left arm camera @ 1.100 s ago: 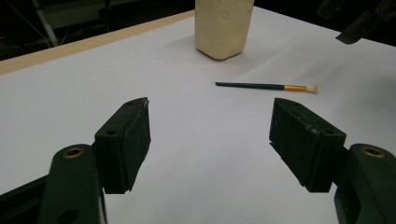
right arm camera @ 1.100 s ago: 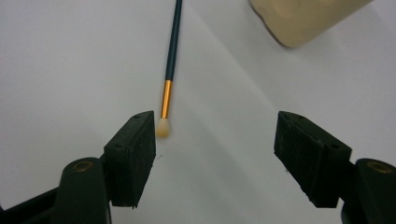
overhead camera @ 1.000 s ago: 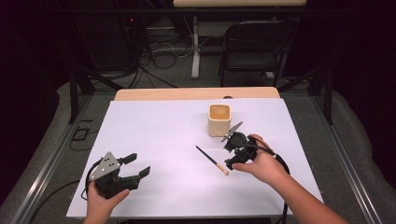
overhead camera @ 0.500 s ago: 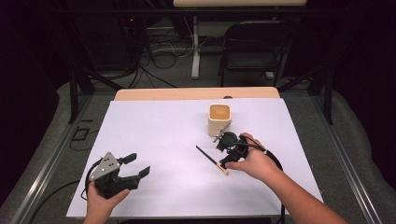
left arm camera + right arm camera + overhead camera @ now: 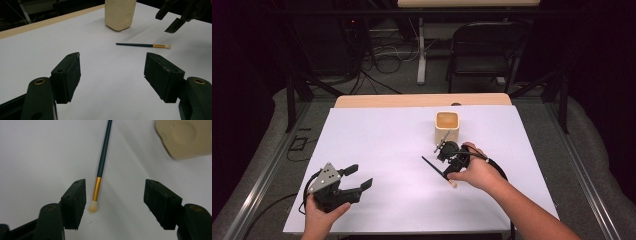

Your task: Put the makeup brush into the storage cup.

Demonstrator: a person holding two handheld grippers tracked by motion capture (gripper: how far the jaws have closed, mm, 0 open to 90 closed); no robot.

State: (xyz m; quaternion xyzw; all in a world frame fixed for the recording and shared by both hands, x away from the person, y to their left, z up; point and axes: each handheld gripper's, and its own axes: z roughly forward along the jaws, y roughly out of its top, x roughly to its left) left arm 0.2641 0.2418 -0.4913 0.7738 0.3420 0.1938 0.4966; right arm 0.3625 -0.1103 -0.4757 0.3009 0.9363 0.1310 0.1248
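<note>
Evidently light, stiff and slick, the thin dark-green paintbrush with gold ferrule [image 5: 102, 157] lies on the white counter [image 5: 377, 145], at 7 o'clock of the cream square cup [image 5: 446, 126]. The right claw [image 5: 115, 202], spread and just narrowing, brackets its ferrule, the best hold; the left claw [image 5: 112, 75] gapes empty.

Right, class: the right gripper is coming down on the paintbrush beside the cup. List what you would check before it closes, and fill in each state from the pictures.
1. Right gripper jaws wide enough for the brush: ok. They have just been closing a little but stand open, gripping nothing.
2. Paintbrush between the jaws: not ok. Its pale tip lies close by the left jaw, off centre, most of the handle beyond them.
3. Brush lying flat and free on the white table: ok.
4. Cup upright, apart from the brush: ok.
5. Left gripper out of the way: ok, open near the table's front edge.
6. Jaws low enough to grip: cannot tell.
</note>
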